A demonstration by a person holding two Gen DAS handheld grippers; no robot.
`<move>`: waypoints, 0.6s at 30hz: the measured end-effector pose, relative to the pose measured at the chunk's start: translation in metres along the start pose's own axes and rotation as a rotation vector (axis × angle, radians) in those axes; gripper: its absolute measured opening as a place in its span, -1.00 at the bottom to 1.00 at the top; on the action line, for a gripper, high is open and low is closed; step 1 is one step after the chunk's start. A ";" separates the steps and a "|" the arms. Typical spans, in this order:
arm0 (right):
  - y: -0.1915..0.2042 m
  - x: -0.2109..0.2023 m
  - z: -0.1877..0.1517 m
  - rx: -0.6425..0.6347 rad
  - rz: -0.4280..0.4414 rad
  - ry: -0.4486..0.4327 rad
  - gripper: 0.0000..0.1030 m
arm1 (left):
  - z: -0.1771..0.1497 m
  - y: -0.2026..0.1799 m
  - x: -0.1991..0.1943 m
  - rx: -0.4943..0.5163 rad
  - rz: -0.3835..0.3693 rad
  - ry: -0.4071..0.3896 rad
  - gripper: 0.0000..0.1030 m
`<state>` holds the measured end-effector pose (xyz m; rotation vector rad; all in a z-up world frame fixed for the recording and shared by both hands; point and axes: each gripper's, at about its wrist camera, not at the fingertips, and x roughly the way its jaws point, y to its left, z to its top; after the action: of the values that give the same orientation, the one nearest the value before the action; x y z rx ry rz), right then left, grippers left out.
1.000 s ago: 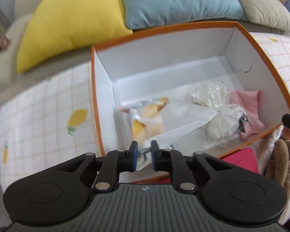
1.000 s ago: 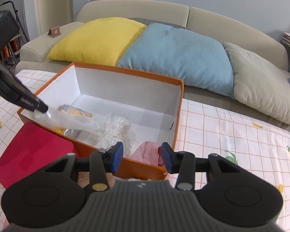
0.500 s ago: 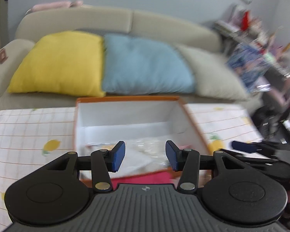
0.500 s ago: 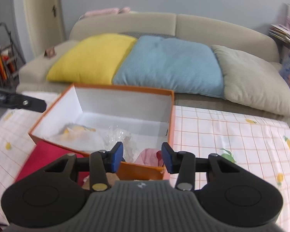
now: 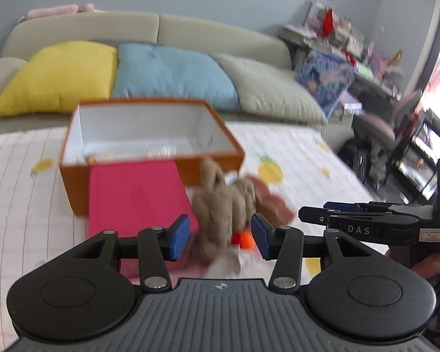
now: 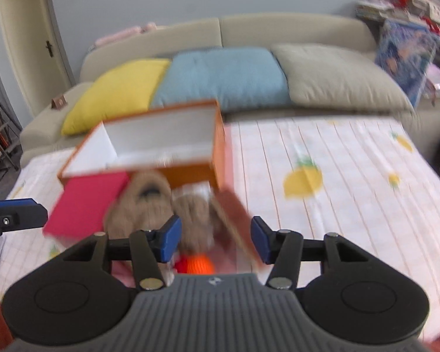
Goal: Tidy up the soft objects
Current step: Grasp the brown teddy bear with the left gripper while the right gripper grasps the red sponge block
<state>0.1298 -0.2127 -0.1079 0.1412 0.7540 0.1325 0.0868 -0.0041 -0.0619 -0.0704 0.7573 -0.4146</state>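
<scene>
An orange box (image 5: 73, 187) with a white inside stands on the checked cloth; clear bagged items (image 5: 158, 150) lie in it. It also shows in the right wrist view (image 6: 217, 143). A brown plush toy (image 5: 223, 205) lies in front of the box, next to a red pad (image 5: 132, 193). My left gripper (image 5: 220, 236) is open and empty, just short of the plush. My right gripper (image 6: 214, 237) is open and empty, over the plush (image 6: 149, 202). The right gripper also shows at the right of the left wrist view (image 5: 337, 209). Both views are blurred.
A sofa (image 5: 149, 26) with yellow (image 5: 61, 73), blue (image 5: 173, 73) and grey (image 5: 267, 88) cushions stands behind the cloth-covered surface (image 6: 337, 182). A small orange object (image 6: 201, 264) lies by the plush. Cluttered shelves (image 5: 337, 41) are at the right.
My left gripper let go of the clear bag in the box, opened and pulled back to the plush. My right gripper also drew back and opened wider.
</scene>
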 end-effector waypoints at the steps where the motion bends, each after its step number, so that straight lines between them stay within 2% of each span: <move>1: 0.001 0.000 -0.009 -0.007 -0.004 0.019 0.03 | -0.006 -0.004 0.005 0.017 0.009 0.022 0.09; 6: 0.004 0.007 -0.043 -0.029 0.012 0.111 0.03 | -0.028 -0.023 0.020 0.089 0.041 0.096 0.10; 10: 0.004 0.011 -0.049 -0.038 0.027 0.119 0.03 | -0.031 -0.036 0.025 0.192 0.089 0.102 0.16; 12: 0.002 0.013 -0.048 -0.047 0.021 0.105 0.03 | -0.029 -0.043 0.024 0.272 0.120 0.077 0.36; 15: -0.004 0.022 -0.043 -0.057 -0.003 0.088 0.05 | -0.017 -0.055 0.036 0.417 0.174 0.051 0.56; 18: -0.014 0.033 -0.035 -0.047 -0.004 0.085 0.16 | -0.010 -0.067 0.054 0.592 0.222 0.049 0.56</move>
<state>0.1305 -0.2185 -0.1573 0.0895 0.8348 0.1535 0.0921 -0.0857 -0.0904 0.5754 0.6563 -0.4149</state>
